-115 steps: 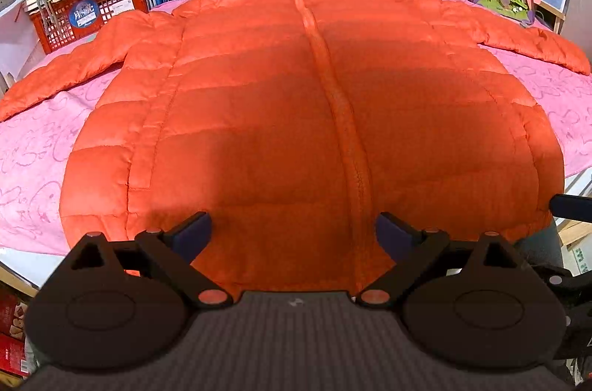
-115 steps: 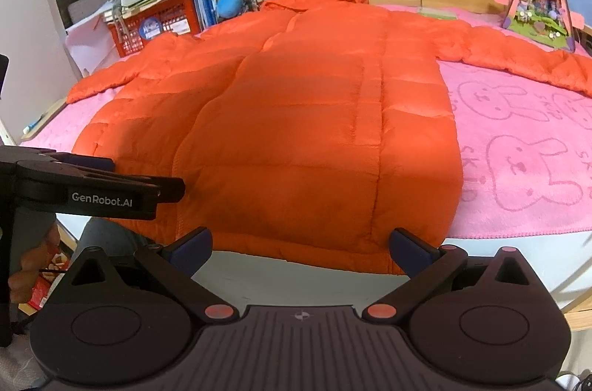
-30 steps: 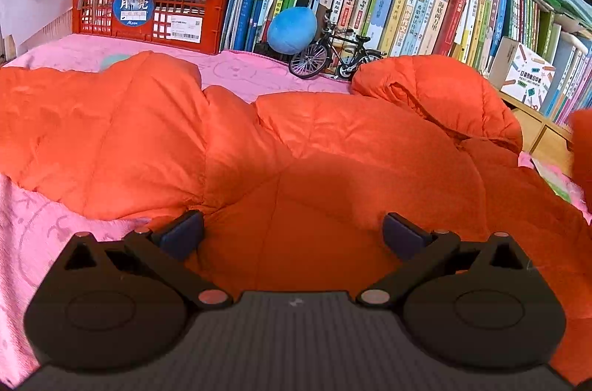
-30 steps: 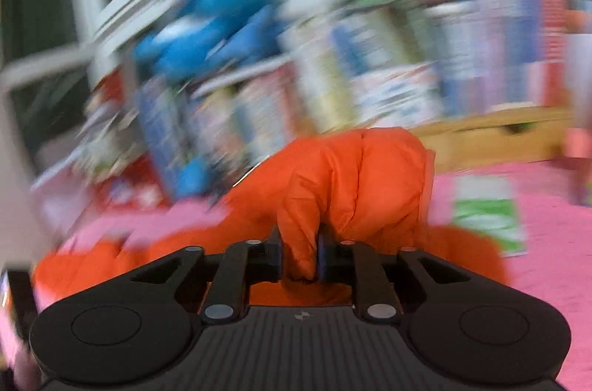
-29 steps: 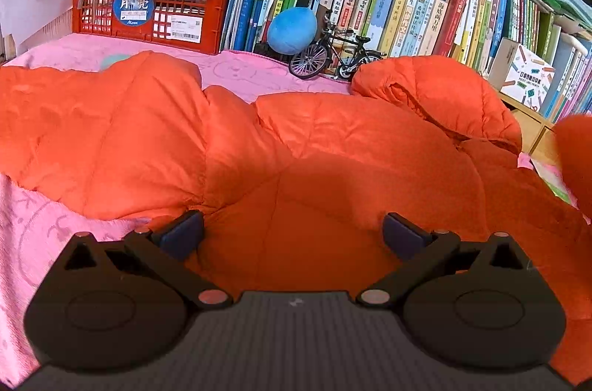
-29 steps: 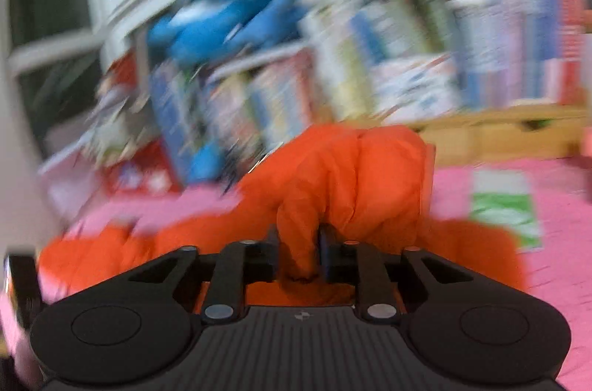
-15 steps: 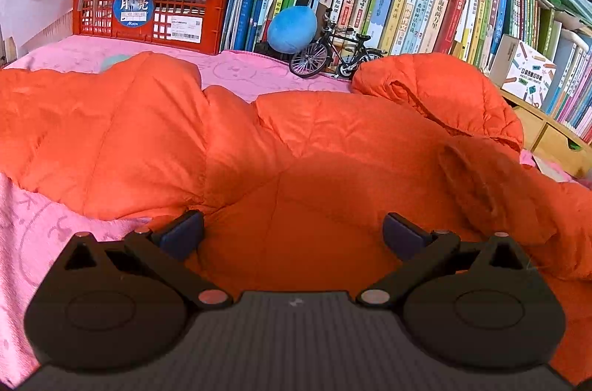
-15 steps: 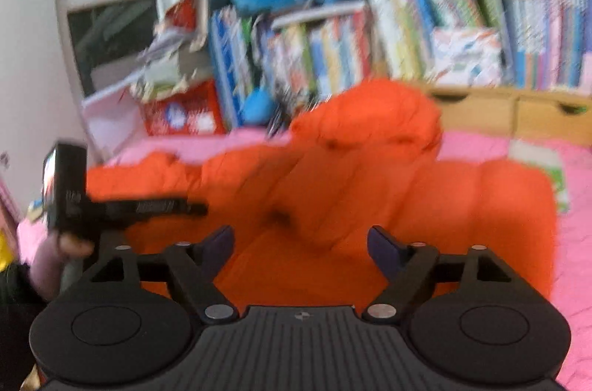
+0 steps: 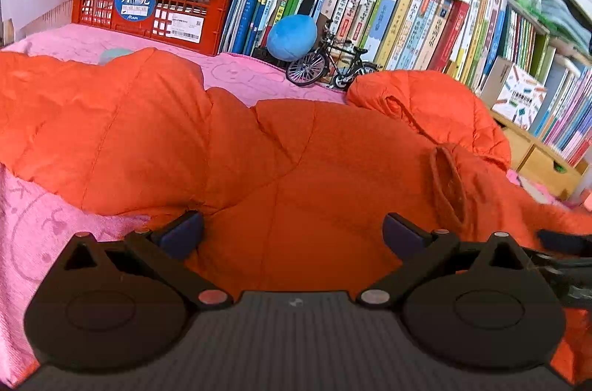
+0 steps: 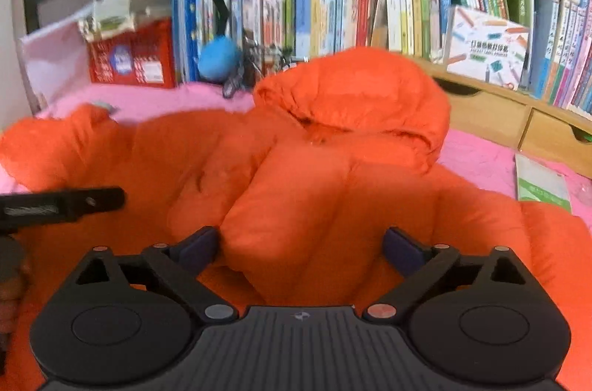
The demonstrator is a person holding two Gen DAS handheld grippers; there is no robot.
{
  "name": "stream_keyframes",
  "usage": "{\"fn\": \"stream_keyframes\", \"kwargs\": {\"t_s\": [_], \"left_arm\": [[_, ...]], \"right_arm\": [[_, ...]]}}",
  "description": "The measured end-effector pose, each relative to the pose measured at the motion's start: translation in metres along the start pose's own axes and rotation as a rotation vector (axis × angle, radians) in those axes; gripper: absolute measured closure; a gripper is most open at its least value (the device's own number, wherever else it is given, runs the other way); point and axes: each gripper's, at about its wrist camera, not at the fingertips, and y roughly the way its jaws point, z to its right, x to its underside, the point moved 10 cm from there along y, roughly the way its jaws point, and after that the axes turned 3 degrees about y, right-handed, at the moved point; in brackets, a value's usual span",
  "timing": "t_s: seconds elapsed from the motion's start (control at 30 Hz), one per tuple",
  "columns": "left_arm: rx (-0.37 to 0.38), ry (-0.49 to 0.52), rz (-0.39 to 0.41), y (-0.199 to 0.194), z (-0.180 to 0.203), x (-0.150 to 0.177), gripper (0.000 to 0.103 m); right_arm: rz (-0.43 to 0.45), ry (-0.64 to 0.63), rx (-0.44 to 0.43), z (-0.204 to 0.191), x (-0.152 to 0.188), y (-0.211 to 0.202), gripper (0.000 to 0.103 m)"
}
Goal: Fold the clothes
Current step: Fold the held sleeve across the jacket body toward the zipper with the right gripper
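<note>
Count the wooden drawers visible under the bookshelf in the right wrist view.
2: one drawer beside the orange jacket's hood, another further right, cut by the frame edge; more may be hidden.

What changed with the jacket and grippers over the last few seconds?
The right gripper carried the right sleeve across onto the jacket and let go; its jaws are now closing, gripping nothing. The left gripper stayed open over the other shoulder.

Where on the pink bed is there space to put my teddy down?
Bare pink blanket lies between the orange jacket and the red crate. More shows by the wooden drawers. The toy bicycle corner is crowded.
</note>
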Motion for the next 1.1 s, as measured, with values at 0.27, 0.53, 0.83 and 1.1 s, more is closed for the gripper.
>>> {"fn": "stream_keyframes", "kwargs": {"t_s": [0.27, 0.53, 0.83, 1.1], "left_arm": [[0.022, -0.021, 0.007, -0.001, -0.002, -0.001, 0.000], [0.029, -0.031, 0.009, -0.001, -0.004, -0.002, 0.000], [0.032, -0.033, 0.010, -0.001, -0.004, -0.002, 0.000], [0.038, -0.037, 0.011, -0.001, -0.003, -0.003, 0.000]], "right_arm": [[0.093, 0.033, -0.090, -0.029, -0.051, -0.011, 0.087], [0.052, -0.021, -0.171, -0.074, -0.053, 0.011, 0.084], [-0.047, 0.023, -0.050, -0.050, -0.039, 0.033, 0.049], [0.007, 0.061, -0.227, -0.088, -0.073, 0.029, 0.086]]}}
